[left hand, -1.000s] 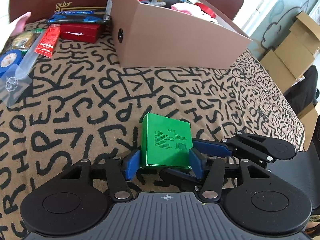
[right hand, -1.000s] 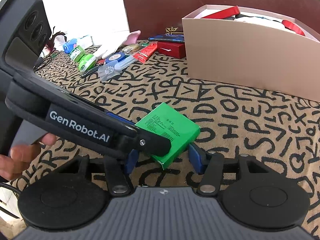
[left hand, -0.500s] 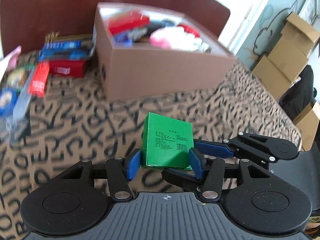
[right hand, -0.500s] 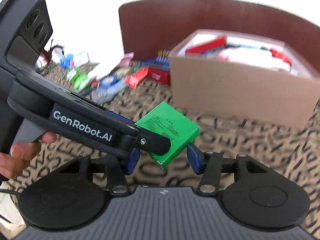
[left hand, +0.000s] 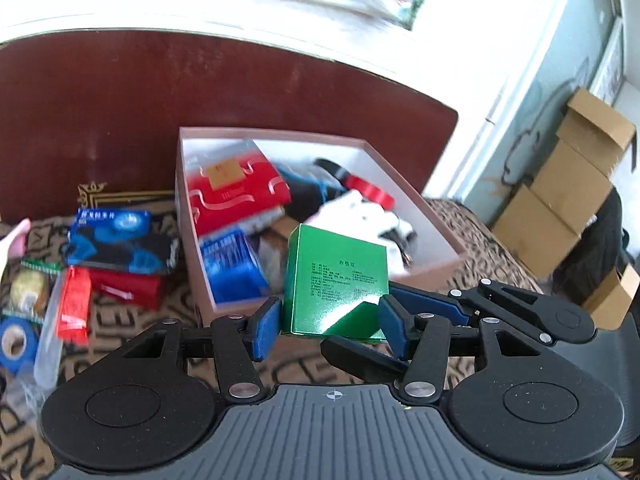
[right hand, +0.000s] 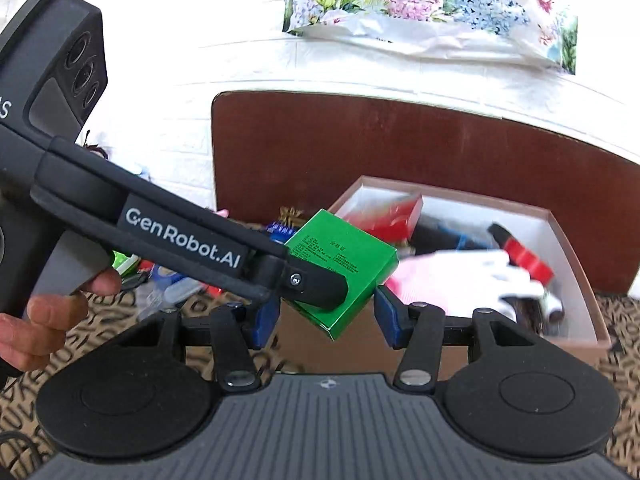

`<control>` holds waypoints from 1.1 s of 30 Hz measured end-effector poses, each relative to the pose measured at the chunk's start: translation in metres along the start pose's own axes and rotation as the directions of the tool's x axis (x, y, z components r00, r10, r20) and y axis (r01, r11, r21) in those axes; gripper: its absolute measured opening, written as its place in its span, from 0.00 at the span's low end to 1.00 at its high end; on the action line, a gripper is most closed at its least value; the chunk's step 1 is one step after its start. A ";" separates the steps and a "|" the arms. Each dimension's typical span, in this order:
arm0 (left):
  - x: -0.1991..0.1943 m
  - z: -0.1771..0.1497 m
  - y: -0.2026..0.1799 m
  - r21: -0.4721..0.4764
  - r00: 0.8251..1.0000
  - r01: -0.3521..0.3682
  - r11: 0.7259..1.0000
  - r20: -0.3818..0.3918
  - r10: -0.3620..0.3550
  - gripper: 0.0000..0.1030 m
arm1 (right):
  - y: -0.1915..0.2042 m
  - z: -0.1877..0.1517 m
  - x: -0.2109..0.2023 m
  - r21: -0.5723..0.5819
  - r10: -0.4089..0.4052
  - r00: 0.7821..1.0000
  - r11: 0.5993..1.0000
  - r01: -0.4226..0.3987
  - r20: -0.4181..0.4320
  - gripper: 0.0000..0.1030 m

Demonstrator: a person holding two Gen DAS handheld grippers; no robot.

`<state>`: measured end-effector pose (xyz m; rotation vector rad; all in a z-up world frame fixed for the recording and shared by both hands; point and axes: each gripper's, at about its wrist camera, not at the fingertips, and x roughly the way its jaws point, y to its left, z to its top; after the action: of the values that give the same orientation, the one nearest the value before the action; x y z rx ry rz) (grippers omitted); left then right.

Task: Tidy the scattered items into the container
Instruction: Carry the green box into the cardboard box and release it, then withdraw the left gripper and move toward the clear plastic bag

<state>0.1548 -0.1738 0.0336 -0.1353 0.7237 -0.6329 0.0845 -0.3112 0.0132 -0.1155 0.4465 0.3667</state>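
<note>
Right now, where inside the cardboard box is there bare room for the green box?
The cardboard box is crowded: red packet and blue packet left, white glove right. Little bare floor shows; white inner wall shows along the far side. The green box would rest on top.

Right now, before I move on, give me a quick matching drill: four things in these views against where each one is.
Things:
1. green box
2. red gift box
3. blue tape roll
4. stacked cardboard cartons

Places:
A. on the patterned cloth, left of the container
B. inside the container
C. against the wall, off to the right
D. clamped between the left hand-held gripper and the right hand-held gripper

Pairs: 1-D, 2-B, 3-A, 4-C
</note>
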 end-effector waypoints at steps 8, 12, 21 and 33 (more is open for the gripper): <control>0.042 0.029 0.022 -0.026 0.999 -0.036 0.999 0.001 0.036 0.66 | -0.030 0.017 0.049 0.027 0.026 1.000 0.999 -0.025 -0.018 0.56; 0.056 0.036 0.032 -0.046 0.999 -0.045 0.998 -0.007 0.044 0.66 | -0.037 0.019 0.065 0.029 0.038 0.999 0.999 -0.037 -0.031 0.56; 0.062 0.032 0.041 -0.066 0.998 -0.066 0.996 0.017 0.067 0.86 | -0.038 0.012 0.077 0.010 -0.005 0.999 1.000 0.005 -0.046 0.91; 0.048 0.013 0.013 0.035 0.979 -0.196 0.980 0.060 0.194 1.00 | -0.035 0.008 0.065 0.094 -0.038 0.999 0.995 0.041 -0.035 1.00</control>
<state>0.1972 -0.1927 0.0117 -0.0432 0.6599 -0.4541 0.1549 -0.3216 -0.0073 -0.0387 0.4928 0.3046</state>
